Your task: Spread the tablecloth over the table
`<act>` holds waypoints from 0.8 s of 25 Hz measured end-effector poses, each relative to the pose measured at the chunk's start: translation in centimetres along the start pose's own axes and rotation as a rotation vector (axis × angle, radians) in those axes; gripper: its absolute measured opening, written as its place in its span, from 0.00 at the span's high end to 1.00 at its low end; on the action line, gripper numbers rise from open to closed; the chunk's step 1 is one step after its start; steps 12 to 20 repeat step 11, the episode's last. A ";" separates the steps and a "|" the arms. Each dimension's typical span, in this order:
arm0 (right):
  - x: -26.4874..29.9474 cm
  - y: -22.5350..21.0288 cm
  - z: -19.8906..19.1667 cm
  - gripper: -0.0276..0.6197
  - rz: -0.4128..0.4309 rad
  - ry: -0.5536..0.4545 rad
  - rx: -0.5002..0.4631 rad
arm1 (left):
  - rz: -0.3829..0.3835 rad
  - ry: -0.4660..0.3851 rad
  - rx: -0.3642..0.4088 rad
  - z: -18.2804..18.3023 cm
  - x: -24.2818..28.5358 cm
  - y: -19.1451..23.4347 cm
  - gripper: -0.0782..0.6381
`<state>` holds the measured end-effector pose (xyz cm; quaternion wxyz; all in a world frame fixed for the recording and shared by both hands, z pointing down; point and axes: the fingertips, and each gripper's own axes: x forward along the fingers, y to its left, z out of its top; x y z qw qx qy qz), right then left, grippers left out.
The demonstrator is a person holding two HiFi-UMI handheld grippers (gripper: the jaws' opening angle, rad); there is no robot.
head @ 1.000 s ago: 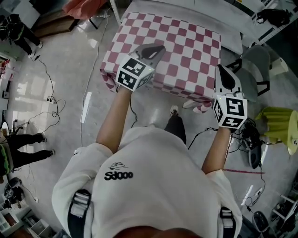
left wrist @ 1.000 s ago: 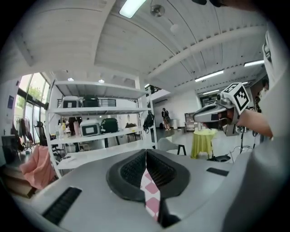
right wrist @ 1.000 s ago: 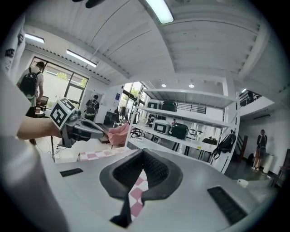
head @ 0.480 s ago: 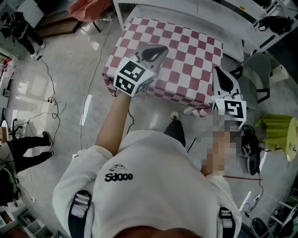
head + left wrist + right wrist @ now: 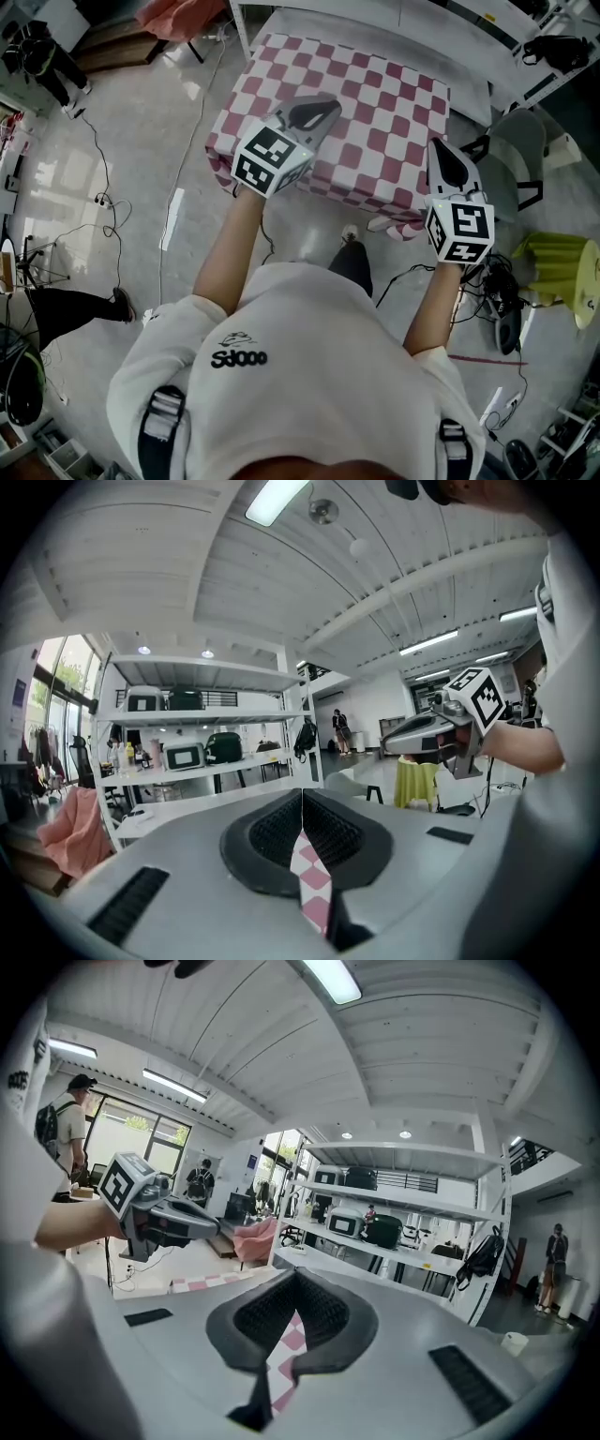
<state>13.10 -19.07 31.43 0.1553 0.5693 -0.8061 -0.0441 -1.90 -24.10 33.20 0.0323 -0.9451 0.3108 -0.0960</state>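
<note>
Now the tablecloth [image 5: 375, 103] runs lengthwise left to right.

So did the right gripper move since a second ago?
No. The right gripper sits just as near the yellow-green stool as before, shut on the tablecloth.

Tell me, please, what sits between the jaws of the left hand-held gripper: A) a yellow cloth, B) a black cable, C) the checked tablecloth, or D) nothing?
C: in the left gripper view, the left hand-held gripper has its jaws shut on a strip of the checked tablecloth.
</note>
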 end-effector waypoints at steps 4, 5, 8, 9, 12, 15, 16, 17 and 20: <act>0.2 -0.1 -0.1 0.92 0.003 0.003 0.006 | 0.006 0.029 0.006 -0.8 0.2 0.0 0.85; 0.2 -0.1 -0.2 0.92 0.002 0.005 0.009 | 0.006 0.036 0.009 -1.0 0.3 0.0 0.85; 0.4 -0.3 -0.6 0.92 0.000 0.011 0.016 | 0.001 0.037 0.008 -1.2 0.7 -0.2 0.85; 0.4 -0.4 -0.7 0.92 -0.002 0.012 0.017 | 0.000 0.039 0.007 -1.3 0.8 -0.2 0.85; 0.4 -0.6 -1.1 0.92 -0.008 0.015 0.019 | -0.001 0.044 0.004 -1.6 1.0 -0.4 0.85; 0.4 -0.6 -1.1 0.92 -0.008 0.015 0.019 | -0.001 0.044 0.004 -1.6 1.0 -0.4 0.85; 0.4 -0.6 -1.1 0.92 -0.008 0.015 0.019 | -0.001 0.044 0.004 -1.6 1.0 -0.4 0.85; 0.4 -0.6 -1.1 0.92 -0.008 0.015 0.019 | -0.001 0.044 0.004 -1.6 1.0 -0.4 0.85; 0.4 -0.6 -1.1 0.92 -0.008 0.015 0.019 | -0.001 0.044 0.004 -1.6 1.0 -0.4 0.85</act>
